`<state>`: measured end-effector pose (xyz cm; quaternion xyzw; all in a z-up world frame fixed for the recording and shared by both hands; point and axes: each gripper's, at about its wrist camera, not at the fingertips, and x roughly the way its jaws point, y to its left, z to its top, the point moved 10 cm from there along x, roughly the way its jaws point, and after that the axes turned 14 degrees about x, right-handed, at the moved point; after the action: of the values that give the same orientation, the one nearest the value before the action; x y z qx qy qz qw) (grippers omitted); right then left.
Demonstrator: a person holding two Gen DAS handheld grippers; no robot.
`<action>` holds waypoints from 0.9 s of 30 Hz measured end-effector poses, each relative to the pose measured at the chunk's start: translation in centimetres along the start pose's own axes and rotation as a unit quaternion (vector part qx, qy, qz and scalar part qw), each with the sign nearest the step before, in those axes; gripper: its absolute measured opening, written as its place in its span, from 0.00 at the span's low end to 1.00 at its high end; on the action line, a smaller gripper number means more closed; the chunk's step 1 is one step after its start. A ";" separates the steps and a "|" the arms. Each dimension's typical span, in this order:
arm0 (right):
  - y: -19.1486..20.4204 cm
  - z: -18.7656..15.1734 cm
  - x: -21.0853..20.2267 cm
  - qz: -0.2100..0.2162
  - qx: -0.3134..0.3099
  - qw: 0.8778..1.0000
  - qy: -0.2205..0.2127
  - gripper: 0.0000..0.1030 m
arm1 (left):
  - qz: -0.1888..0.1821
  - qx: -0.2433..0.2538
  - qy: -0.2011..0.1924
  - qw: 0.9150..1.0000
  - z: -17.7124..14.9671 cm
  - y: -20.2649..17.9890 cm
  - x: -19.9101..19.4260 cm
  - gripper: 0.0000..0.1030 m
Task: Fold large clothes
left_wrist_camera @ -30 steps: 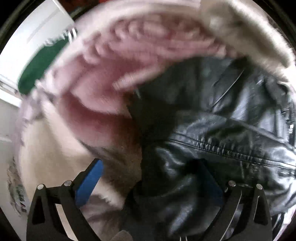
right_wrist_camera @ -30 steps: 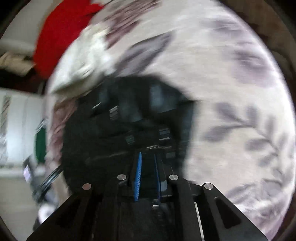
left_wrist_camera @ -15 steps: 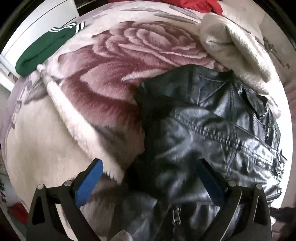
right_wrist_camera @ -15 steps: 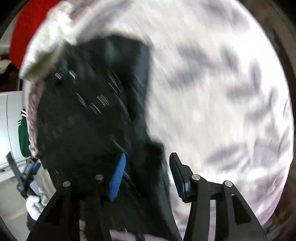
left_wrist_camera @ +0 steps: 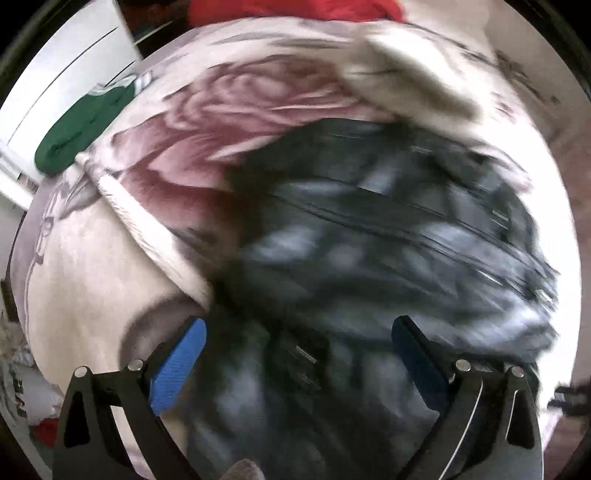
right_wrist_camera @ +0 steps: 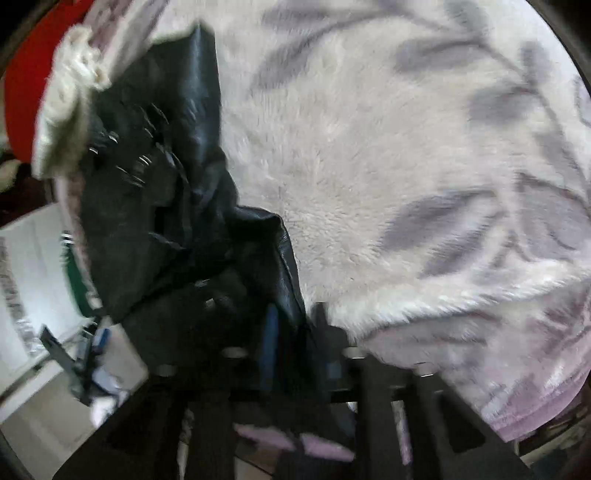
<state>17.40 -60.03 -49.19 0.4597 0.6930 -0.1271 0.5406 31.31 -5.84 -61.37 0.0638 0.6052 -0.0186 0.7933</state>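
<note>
The black leather jacket [left_wrist_camera: 388, 251] lies on the floral blanket [left_wrist_camera: 207, 125], bunched and creased, its zips and seams running at odd angles. It looks partly gathered in on itself, so the folding seems under way but far from neat; the left wrist view is too blurred to count the folds.

The left gripper [left_wrist_camera: 299, 354] hangs above the jacket with its jaws spread wide, the blue pads standing clear on either side of the leather and nothing caught between them.

In the right wrist view the jacket [right_wrist_camera: 155, 206] runs down the left side of the blanket [right_wrist_camera: 388, 155] to the right gripper [right_wrist_camera: 295, 343]. Its jaws have just been opening and now stand about half apart. A flap of leather sits between them, but the blur hides whether the pads press on it, so a hold cannot be told.

A cream fleecy garment [left_wrist_camera: 413, 74], a red one [left_wrist_camera: 295, 11] and a green one [left_wrist_camera: 81, 125] lie around the edges, so more pieces may wait.

What seems left: flatten the jacket, bring its sides square, and finish the final fold
</note>
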 end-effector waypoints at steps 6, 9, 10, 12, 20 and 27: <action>-5.6 1.1 -5.3 0.015 -0.035 0.999 0.034 0.54 | -0.106 0.072 0.058 0.990 -8.5 -18.0 -3.3 1.00; -5.9 2.3 -7.3 0.029 -0.063 0.997 0.038 0.61 | -0.161 0.091 0.095 0.978 -13.0 -26.8 -2.4 1.00; -6.2 2.9 -7.7 0.033 -0.073 0.996 0.038 0.62 | -0.160 0.106 0.110 0.975 -14.6 -29.6 -1.4 1.00; -6.2 4.4 -7.5 0.053 -0.091 0.994 0.043 0.62 | -0.153 0.127 0.130 0.971 -16.5 -32.5 0.4 0.99; 3.1 9.1 -0.8 0.137 -0.142 0.977 0.085 0.62 | -0.074 0.100 0.061 0.990 -15.9 -29.4 -0.7 0.08; 10.7 8.5 8.0 0.163 -0.153 0.964 0.143 0.80 | -0.070 0.080 0.013 0.994 -13.2 -26.1 -6.3 0.07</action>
<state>31.15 -55.96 -55.92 0.4916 0.6901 0.1370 0.5132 14.18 -30.40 -60.75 0.0847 0.6151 -0.1217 0.7744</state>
